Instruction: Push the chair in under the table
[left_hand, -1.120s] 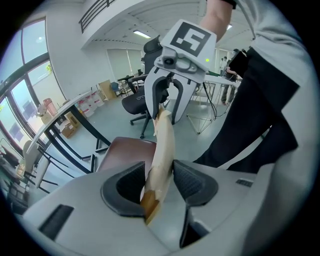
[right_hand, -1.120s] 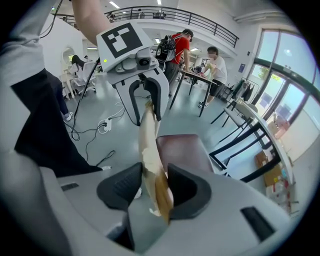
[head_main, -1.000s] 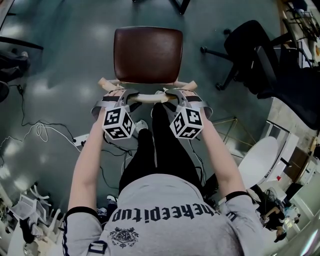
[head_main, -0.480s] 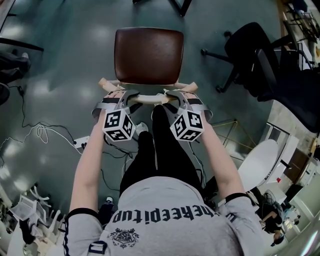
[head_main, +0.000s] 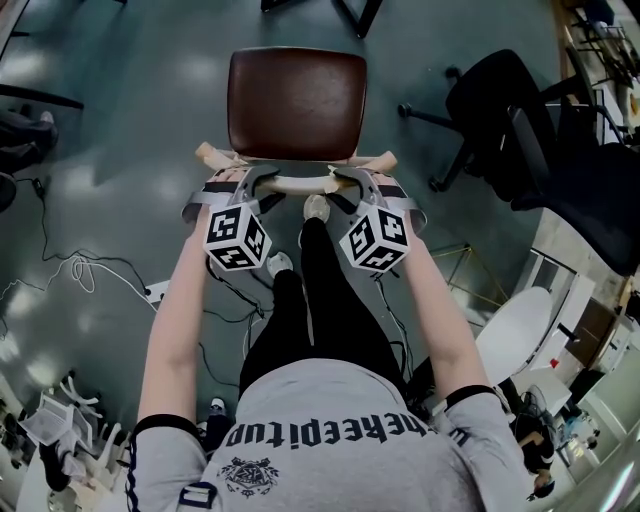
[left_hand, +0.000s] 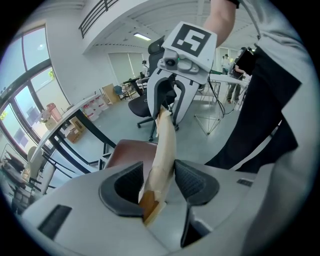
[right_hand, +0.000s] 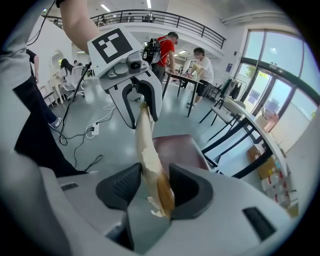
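The chair has a brown seat (head_main: 295, 103) and a pale, tape-wrapped back rail (head_main: 298, 183). My left gripper (head_main: 250, 182) straddles the rail's left part and my right gripper (head_main: 345, 180) its right part. In the left gripper view the rail (left_hand: 164, 150) runs up between the left gripper's (left_hand: 159, 182) pads, with a gap at the left pad; the jaws are opening. In the right gripper view the rail (right_hand: 146, 145) leans on one pad of the right gripper (right_hand: 155, 187), clear of the other; these jaws are opening too. Black table legs (head_main: 355, 12) stand beyond the seat.
A black office chair (head_main: 520, 120) stands at the right, with a white curved piece (head_main: 520, 325) below it. Cables (head_main: 90, 265) and a power strip lie on the grey floor at the left. The person's legs stand just behind the chair. People stand at distant tables (right_hand: 200, 70).
The chair and both grippers have shifted up the picture, toward the table legs at the top edge. The person has stepped after it.
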